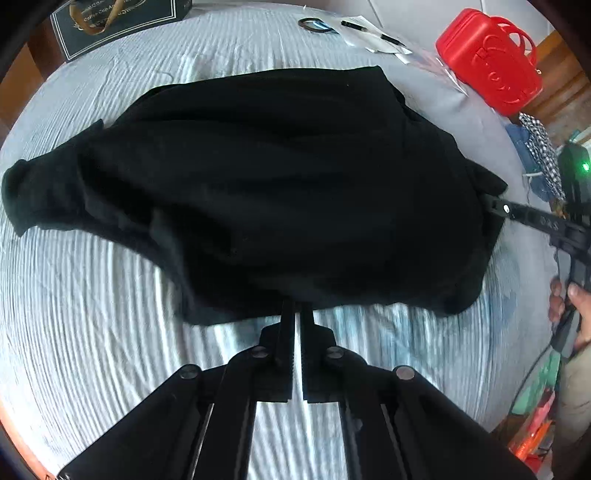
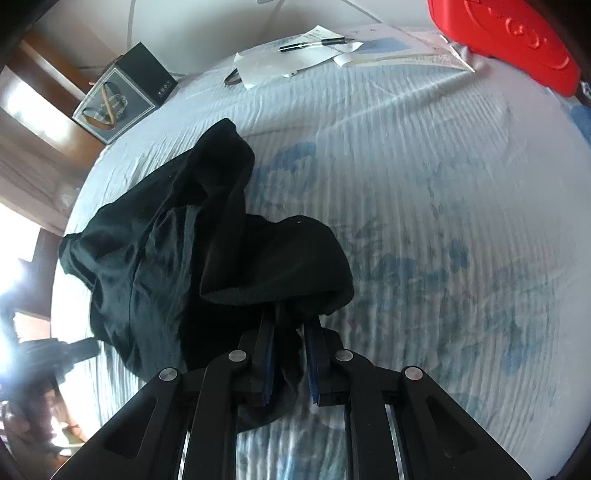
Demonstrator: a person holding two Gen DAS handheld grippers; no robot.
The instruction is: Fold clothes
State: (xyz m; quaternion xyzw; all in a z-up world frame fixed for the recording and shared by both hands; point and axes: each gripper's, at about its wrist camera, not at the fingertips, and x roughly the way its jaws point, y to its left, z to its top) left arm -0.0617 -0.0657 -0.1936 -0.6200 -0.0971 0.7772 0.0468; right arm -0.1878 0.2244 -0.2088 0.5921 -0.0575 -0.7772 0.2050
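Observation:
A black garment (image 1: pixel 273 192) lies spread over the pale ribbed bed cover (image 1: pixel 92 314), held up along its near edge. My left gripper (image 1: pixel 297 308) is shut on the garment's near hem. My right gripper (image 2: pixel 290 321) is shut on a bunched corner of the same garment (image 2: pixel 177 266), with cloth hanging between its fingers. In the left wrist view the right gripper (image 1: pixel 496 208) grips the garment's right corner. One sleeve end (image 1: pixel 26 199) sticks out at the left.
A red plastic bag-shaped box (image 1: pixel 491 62) sits at the bed's far right. Papers with a pen (image 2: pixel 314 44) and a dark ring (image 1: pixel 314 25) lie at the far edge. A dark gift box (image 1: pixel 118 22) stands at the far left. Checked cloth (image 1: pixel 543 155) lies right.

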